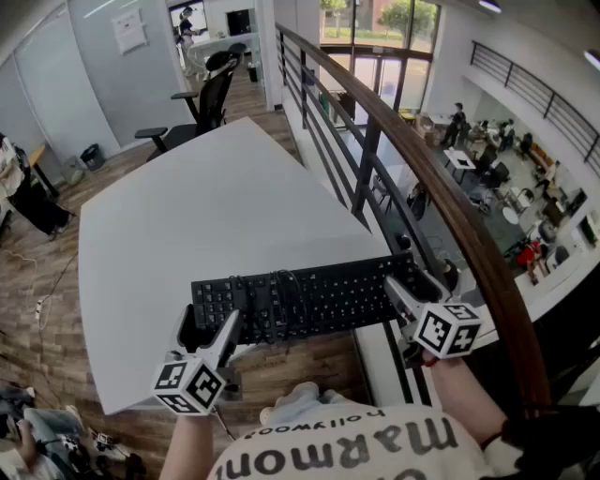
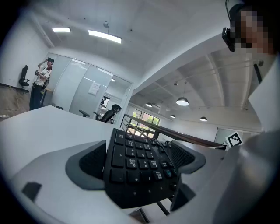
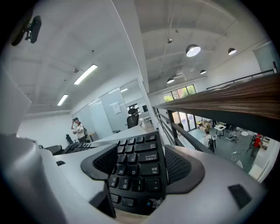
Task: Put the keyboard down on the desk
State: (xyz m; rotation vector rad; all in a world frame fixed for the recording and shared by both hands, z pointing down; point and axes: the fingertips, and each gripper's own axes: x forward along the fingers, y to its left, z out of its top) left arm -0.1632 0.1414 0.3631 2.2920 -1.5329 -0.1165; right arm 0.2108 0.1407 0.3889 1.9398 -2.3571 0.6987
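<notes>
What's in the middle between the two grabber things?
The black keyboard spans the gap, its ends clamped by the left gripper and right gripper; the head view shows it.

Bright, even light comes from the tall windows (image 1: 375,28), ceiling strip lights (image 2: 104,36) and round lamps (image 3: 192,49), so the white surface (image 1: 206,216) carries only faint, soft shadows and a mild sheen. All three views bend strongly toward the edges, and both gripper views have dark, rounded corners. The keyboard (image 2: 140,166) close to the lens looks slightly soft, while the lit room behind it stays fairly crisp.
</notes>
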